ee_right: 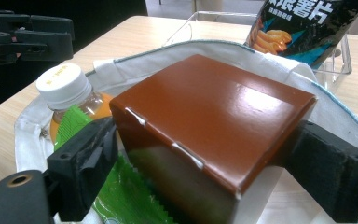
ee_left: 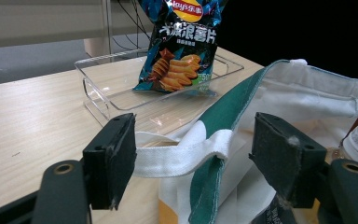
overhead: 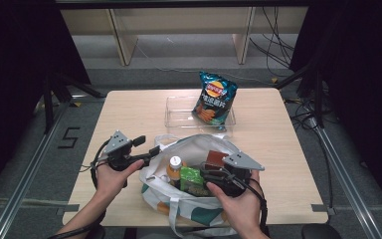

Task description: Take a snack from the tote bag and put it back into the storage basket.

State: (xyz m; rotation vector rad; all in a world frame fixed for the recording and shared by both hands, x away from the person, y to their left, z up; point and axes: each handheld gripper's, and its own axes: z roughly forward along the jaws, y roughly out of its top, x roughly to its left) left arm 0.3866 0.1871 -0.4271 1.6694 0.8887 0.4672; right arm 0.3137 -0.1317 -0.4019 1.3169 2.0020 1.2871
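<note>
The right gripper (ee_right: 205, 154) has its jaws spread around the glossy brown cardboard box (ee_right: 214, 121) in the white-and-green cloth bag (overhead: 199, 199), stiff, light, slippery-sided, best pinched across its flat sides, while the left gripper (ee_left: 193, 154) gapes around the limp strap (ee_left: 177, 156).

A light wooden table (overhead: 129, 114) stands on grey floor (overhead: 189, 57). Beyond its far edge, pale wooden furniture legs (overhead: 122, 40) rise. Black curtains (overhead: 15, 45) darken left and right. Cables (overhead: 278, 50) trail far right; a "5" marking (overhead: 68, 138) lies left.
</note>
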